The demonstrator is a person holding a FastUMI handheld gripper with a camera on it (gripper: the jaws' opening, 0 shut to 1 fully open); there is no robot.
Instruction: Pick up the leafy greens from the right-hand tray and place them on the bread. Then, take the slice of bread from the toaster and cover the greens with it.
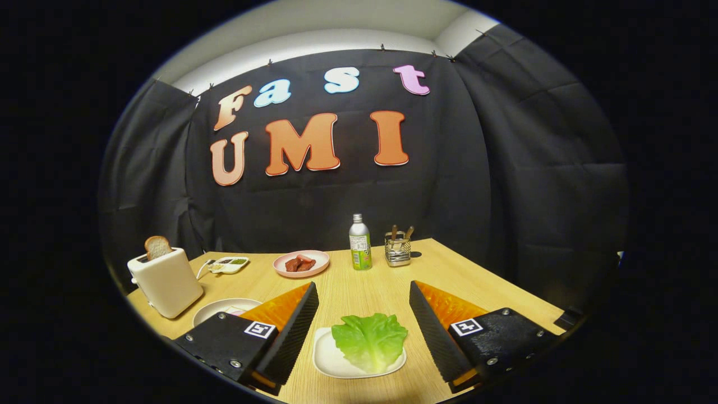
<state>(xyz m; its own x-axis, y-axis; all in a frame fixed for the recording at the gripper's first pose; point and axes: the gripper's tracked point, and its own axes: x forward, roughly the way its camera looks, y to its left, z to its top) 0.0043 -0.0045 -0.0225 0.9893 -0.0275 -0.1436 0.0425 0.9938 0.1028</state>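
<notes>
With the fingers spread wide and nothing between them, the gripper point(363, 322) sits above the table point(482, 286), so this looks like step one: the approach to the greens point(369, 339). The leaf lies on a small white tray point(325, 359), between the two fingers and slightly below their tips, not touching either. It covers most of the tray and overhangs its far edge a little. Nothing is gripped yet. Next move, as I read it: drop and push forward so the pads straddle the leaf, then close on it. The leaf looks thin and floppy, so the pinch should take a raised fold near the middle rather than a flat edge; scraping the tray could shove it along the table. Drop target is less clear: a white plate point(216, 308) sits beside the left finger, partly hidden by it, and I cannot tell whether bread lies on it. The toaster point(165, 280) stands just beyond that plate, with a slice point(157, 247) sticking up out of its slot, ready for step two. Farther back on the table are a pink plate point(302, 262) with red pieces, a bottle point(360, 242), a wire holder point(397, 249) with utensils, and a small white dish point(227, 264) with something green, all well apart from the path between tray and plate.
</notes>
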